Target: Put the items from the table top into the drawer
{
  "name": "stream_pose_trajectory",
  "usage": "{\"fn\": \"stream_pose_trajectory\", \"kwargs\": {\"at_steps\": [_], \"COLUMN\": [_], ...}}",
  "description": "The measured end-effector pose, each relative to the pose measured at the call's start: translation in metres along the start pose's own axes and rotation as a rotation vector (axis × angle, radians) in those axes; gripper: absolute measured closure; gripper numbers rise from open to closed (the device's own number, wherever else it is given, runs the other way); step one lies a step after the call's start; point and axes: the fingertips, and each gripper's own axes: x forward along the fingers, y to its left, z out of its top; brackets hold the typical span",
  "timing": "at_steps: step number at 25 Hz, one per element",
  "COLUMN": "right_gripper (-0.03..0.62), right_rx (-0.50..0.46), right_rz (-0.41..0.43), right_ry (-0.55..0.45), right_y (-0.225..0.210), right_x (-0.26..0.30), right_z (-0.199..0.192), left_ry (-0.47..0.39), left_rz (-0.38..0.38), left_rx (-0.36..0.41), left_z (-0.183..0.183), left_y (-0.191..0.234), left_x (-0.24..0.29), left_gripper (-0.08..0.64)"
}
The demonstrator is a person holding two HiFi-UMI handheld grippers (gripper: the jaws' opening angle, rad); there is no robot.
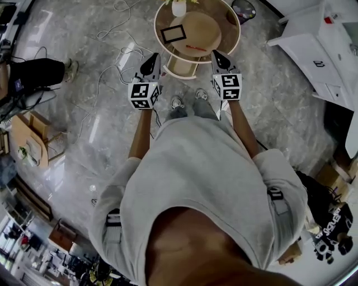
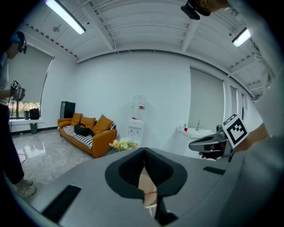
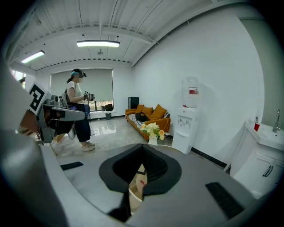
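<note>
A round table (image 1: 230,42) stands on the far side of the marble floor, just beyond the person's shoes. On its top lie a black square frame (image 1: 173,34) to the left and a thin red stick (image 1: 197,48) at the near edge. A white vase (image 1: 179,8) with flowers stands at the far edge. Loose cables (image 1: 112,72) trail over the floor to the left, and a white cabinet (image 1: 324,50) stands to the right. An orange sofa (image 2: 91,133) and a water dispenser (image 2: 138,119) line the far wall, and another person (image 3: 77,111) stands by the window.

The left gripper (image 1: 152,60) and the right gripper (image 1: 217,56) hang side by side short of the table, apart from everything on it. Each has its fingers (image 2: 131,168) (image 3: 155,166) drawn together, meeting at the tips, and holds nothing. Through each slit a strip of the table top shows.
</note>
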Motion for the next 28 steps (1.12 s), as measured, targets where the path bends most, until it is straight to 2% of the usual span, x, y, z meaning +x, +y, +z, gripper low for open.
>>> {"fn": "stream_pose_trajectory", "kwargs": {"at_steps": [11,21,28], "right_gripper": [0.569,0.569,0.569], "right_rx": [-0.017,-0.019,-0.024], "right_rz": [0.149,0.212,0.232], "right_ry": [0.113,0.22,0.261], "right_y": [-0.026,-0.013,0.008], "right_x": [0.048,0.073,0.097], "right_z": [-0.069,-0.166,-0.232], "left_ry": [0.13,0.194,0.199], "left_rz": [0.128,0.148,0.161], "left_rx": [-0.092,-0.156,-0.186], "left_z": [-0.081,-0.173,-0.242], "left_y": [-0.021,-0.024,0.0], "left_x": [0.011,0.019,0.029], "left_gripper": [0.545,0.545,0.545]}}
